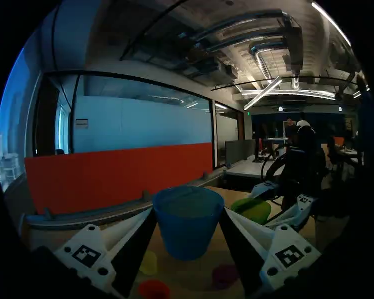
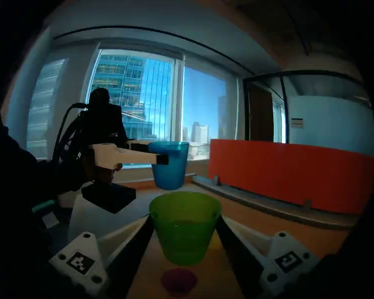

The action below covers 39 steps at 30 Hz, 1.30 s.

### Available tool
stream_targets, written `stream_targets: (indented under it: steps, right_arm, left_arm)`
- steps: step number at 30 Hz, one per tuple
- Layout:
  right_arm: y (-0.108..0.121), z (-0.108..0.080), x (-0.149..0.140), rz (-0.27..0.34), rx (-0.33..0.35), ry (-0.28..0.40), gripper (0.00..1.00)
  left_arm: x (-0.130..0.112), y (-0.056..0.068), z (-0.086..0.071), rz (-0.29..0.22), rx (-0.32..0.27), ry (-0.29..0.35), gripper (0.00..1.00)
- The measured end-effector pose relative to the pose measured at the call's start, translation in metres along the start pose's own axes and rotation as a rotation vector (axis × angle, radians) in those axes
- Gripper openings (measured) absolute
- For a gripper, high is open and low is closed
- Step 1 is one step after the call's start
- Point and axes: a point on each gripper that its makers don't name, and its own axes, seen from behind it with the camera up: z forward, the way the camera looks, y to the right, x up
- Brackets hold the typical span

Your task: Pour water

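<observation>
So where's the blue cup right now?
The blue cup is gripped in the left claw; in the right gripper view it hangs beyond and above the green cup, against the window.

Blue cup [image 1: 188, 226] was translucent blue, green cup [image 2: 185, 231] translucent lime. Left gripper [image 1: 188, 215] and right gripper [image 2: 185, 220] had white bodies, black fingers, black-and-white square tags. Table [image 1: 189, 276] was tan. Small cups were solid colours: yellow cup [image 1: 148, 264], red cup [image 1: 153, 289], magenta cup [image 1: 224, 275]. Wall panel [image 1: 117, 174] was orange-red, with pale blue above it.
</observation>
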Motion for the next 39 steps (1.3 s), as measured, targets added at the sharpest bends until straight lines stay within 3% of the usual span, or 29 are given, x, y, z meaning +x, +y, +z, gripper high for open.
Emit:
stream_targets:
  steps: [23,39]
  right_arm:
    - [0.035,-0.041,-0.004,0.01,-0.085,-0.025,0.89]
    - [0.041,-0.053,-0.023,0.032,-0.083,-0.085,0.89]
  left_arm:
    - [-0.046,0.006,-0.014,-0.013,0.015,-0.054,0.86]
    - [-0.094,0.022,-0.018,0.02,-0.022,-0.162,0.86]
